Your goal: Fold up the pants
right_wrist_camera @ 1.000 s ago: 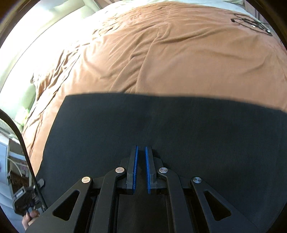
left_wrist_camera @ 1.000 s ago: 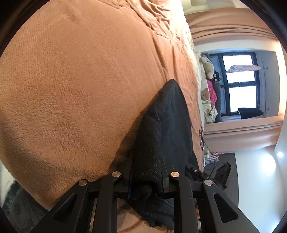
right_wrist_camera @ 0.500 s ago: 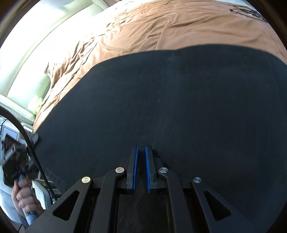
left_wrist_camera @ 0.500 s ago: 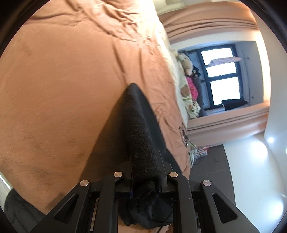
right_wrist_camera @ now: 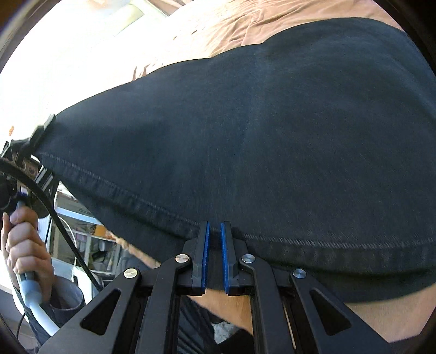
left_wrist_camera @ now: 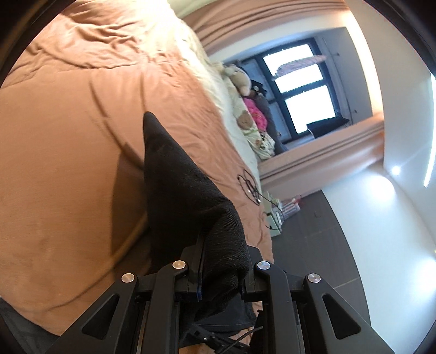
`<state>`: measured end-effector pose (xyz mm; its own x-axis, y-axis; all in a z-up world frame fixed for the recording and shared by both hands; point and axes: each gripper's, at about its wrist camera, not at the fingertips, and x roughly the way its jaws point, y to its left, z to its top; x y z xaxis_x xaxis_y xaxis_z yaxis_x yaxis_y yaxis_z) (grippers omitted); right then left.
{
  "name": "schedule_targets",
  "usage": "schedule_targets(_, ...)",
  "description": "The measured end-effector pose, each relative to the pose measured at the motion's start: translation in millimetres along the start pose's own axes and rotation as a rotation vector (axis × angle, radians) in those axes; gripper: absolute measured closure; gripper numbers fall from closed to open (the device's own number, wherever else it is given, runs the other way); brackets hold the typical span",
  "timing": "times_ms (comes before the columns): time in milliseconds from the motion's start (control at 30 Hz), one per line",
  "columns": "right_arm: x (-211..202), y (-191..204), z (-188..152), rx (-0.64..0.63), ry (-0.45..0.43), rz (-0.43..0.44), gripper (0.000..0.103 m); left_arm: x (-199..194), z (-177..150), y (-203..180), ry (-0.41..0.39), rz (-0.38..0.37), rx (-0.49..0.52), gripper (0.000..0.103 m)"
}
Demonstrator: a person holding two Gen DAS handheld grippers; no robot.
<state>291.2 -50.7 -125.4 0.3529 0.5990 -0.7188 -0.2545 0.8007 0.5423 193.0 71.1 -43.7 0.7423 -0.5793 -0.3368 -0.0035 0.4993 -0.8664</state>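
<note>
Mid-fold: your left gripper (left_wrist_camera: 222, 268) pinches a thick bunch of the black pants (right_wrist_camera: 245, 141), your right gripper (right_wrist_camera: 214, 257) is clamped thin on their hem, cloth lifted over the brown bedspread (left_wrist_camera: 68, 136), fold not yet laid.

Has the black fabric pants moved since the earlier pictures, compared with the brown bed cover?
Yes. In the right wrist view the black fabric pants now hide most of the brown bed cover; their far edge has travelled up the picture, towards the far side.
</note>
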Motion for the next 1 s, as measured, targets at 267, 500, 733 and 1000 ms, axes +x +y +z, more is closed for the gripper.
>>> schedule_targets(267,-56,-22,-3,0.008,-0.137,-0.009,0.095,20,-8,-46,0.043,-0.024,0.087,0.084)
schedule_targets(500,-109,-51,-13,0.044,-0.279,0.02,0.041,46,-23,-85,0.101,-0.057,0.155,0.084)
schedule_targets(733,-152,-82,-32,0.082,-0.364,0.039,0.041,71,-40,-117,0.16,-0.072,0.213,0.084)
schedule_targets(1000,-182,-106,-58,0.131,-0.441,0.049,0.041,106,-65,-141,0.242,-0.076,0.269,0.084)
